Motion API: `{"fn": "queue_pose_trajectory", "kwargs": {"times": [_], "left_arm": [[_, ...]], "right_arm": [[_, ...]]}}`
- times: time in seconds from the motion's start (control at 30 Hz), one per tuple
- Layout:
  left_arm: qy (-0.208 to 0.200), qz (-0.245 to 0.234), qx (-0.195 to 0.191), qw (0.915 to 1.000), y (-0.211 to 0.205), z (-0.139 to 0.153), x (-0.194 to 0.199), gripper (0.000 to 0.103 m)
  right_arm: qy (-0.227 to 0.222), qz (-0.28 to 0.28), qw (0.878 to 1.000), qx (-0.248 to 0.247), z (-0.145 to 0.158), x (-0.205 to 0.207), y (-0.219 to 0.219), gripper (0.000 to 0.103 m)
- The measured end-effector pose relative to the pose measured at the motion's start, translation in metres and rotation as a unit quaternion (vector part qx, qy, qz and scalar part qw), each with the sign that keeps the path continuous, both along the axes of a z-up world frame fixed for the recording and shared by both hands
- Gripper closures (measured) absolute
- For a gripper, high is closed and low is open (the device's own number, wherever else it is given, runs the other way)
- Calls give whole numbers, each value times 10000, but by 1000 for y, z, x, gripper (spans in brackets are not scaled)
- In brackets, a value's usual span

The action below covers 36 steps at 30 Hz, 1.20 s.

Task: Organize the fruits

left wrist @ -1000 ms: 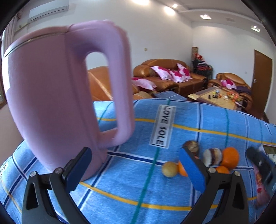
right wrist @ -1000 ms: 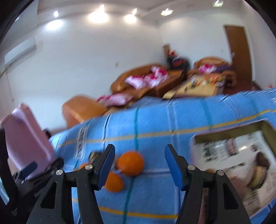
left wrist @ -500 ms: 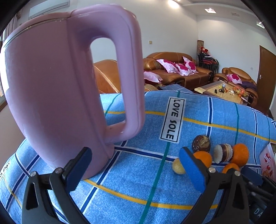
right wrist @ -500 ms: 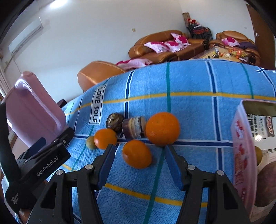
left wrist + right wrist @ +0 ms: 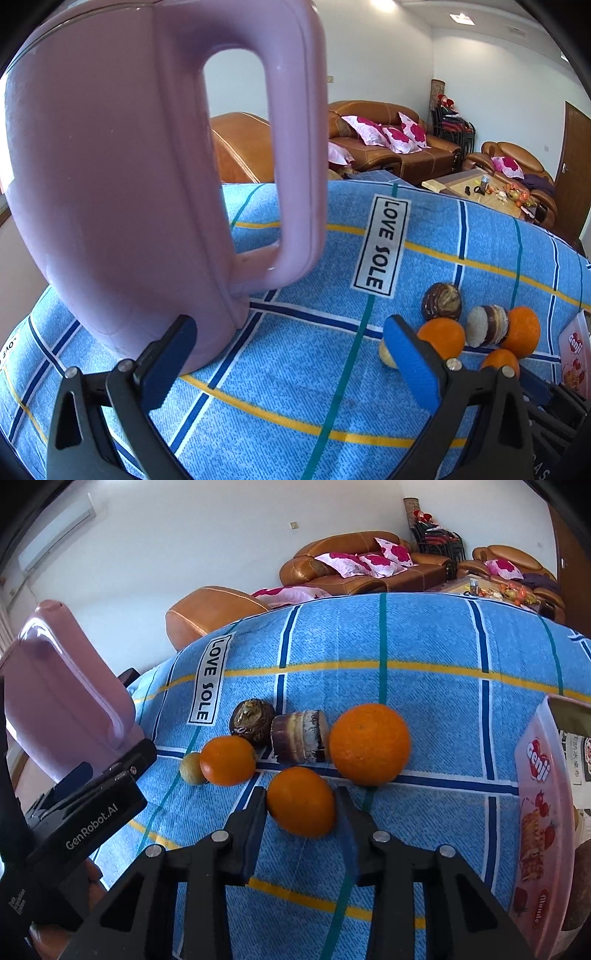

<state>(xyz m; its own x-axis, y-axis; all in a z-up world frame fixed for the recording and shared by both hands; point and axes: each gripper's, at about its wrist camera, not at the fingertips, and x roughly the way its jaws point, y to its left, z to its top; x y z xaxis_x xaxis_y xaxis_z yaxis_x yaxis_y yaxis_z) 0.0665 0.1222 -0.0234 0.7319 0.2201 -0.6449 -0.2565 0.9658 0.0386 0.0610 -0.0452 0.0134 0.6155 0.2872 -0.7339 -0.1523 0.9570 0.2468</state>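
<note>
Now the right gripper (image 5: pixel 300 802) has its fingers nearly closed around the nearest small orange (image 5: pixel 301 800), just in front of the big orange (image 5: pixel 369 744), seemingly to box it; the left gripper (image 5: pixel 290 343) waits wide open, empty, beside the pink kettle (image 5: pixel 129 177).

Left tongs (image 5: pixel 291 354) spread wide and low, right tongs (image 5: pixel 301 806) closed in, jaws pressing both sides of a held item
</note>
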Motion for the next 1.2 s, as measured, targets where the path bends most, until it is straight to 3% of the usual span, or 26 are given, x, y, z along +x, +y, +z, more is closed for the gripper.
{"fn": "queue_pose_trajectory", "kwargs": {"times": [0.1, 0.3, 0.4, 0.6, 0.73, 0.87, 1.03, 1.2], "left_arm": [[-10, -32, 4, 10000, -1, 1, 1, 0], [-72, -275, 26, 9996, -7, 3, -2, 2], [-72, -466, 22, 9989, -13, 4, -3, 2], [86, -975, -223, 9950, -26, 2, 0, 6], [172, -1230, -377, 9915, -37, 1, -1, 9], [176, -1360, -218, 9903, -53, 2, -1, 13], [763, -1530, 83, 9852, -77, -4, 26, 20], [924, -1523, 181, 9838, -87, -10, 44, 31]], "right_arm": [[-210, -37, 9998, 31, 6, -8, -2, 65], [-1613, -579, 9848, -275, 56, -48, -14, 65], [-1842, -700, 9798, -338, 70, -64, -22, 65], [-2182, -953, 9668, -930, 72, -101, -45, 65], [-2159, -1116, 9665, -829, 66, -98, -58, 65], [-2115, -1130, 9675, -801, 64, -96, -63, 65], [-2119, -1164, 9676, -725, 66, -97, -64, 65], [-1981, -1201, 9708, -627, 63, -95, -70, 65]]}}
